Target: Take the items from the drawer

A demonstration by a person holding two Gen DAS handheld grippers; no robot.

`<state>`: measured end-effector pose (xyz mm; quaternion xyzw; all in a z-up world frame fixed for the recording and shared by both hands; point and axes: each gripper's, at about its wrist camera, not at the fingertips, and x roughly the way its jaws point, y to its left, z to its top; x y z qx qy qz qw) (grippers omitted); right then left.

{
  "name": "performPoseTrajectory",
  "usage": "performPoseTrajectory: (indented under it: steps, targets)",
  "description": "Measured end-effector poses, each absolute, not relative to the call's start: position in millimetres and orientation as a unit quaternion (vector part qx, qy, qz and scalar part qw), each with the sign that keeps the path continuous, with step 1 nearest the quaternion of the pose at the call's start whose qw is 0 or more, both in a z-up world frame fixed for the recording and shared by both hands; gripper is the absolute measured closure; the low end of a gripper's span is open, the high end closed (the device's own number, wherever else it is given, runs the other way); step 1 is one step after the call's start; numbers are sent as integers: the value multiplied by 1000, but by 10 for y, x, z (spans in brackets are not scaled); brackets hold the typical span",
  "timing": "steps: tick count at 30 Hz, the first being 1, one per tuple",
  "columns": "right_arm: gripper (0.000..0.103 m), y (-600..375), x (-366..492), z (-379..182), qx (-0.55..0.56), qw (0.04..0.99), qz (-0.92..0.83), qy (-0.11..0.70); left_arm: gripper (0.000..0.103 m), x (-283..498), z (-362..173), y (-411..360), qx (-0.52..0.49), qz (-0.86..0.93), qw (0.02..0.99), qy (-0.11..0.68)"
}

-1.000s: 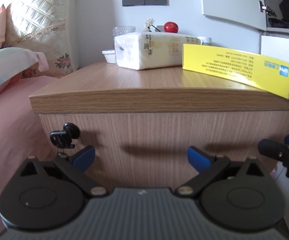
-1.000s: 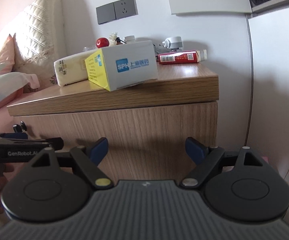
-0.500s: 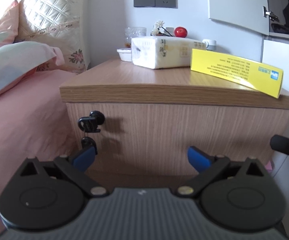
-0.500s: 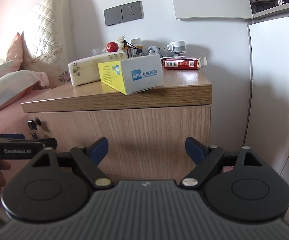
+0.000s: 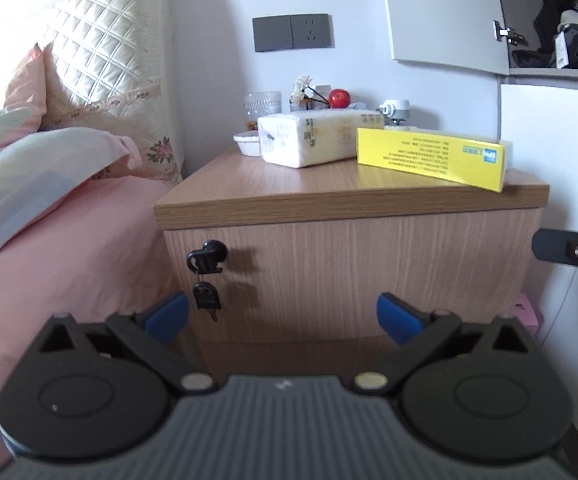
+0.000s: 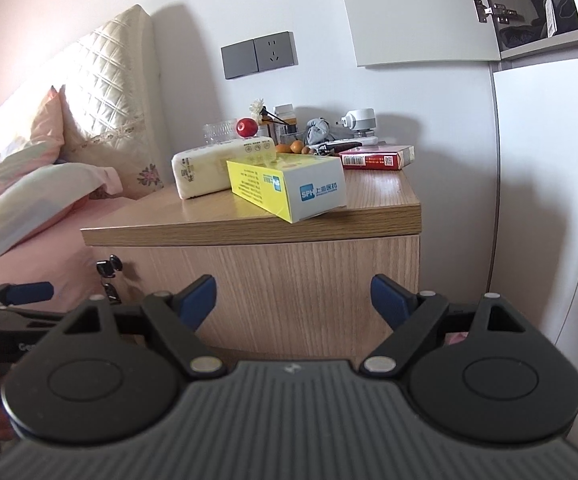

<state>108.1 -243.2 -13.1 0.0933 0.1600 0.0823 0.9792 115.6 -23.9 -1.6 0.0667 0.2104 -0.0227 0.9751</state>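
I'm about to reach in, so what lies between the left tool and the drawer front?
Nothing. In the left wrist view the left tool faces the drawer front across open air; the keys hang off to the left.

Open floor before drawer front (image 5: 349, 272), keys (image 5: 207, 280) dangling left, bed (image 5: 61, 248) alongside.

One tissue pack (image 5: 319, 138), one yellow box (image 5: 429, 157), two keys (image 5: 206, 278).

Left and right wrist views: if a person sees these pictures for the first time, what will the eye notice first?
Most striking is the yellow box lying near the front right edge of the wooden nightstand, beside a white tissue pack. Next, black keys hang from the lock on the closed drawer front, upper left. A red ball shows among clutter at the back.
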Motion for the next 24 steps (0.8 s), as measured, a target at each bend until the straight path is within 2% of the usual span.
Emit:
performPoseTrajectory:
  steps: [24]
  targets:
    - [17,-2328,281,12,126,982,92,109,0,481,162,-46,22,-26,985,169]
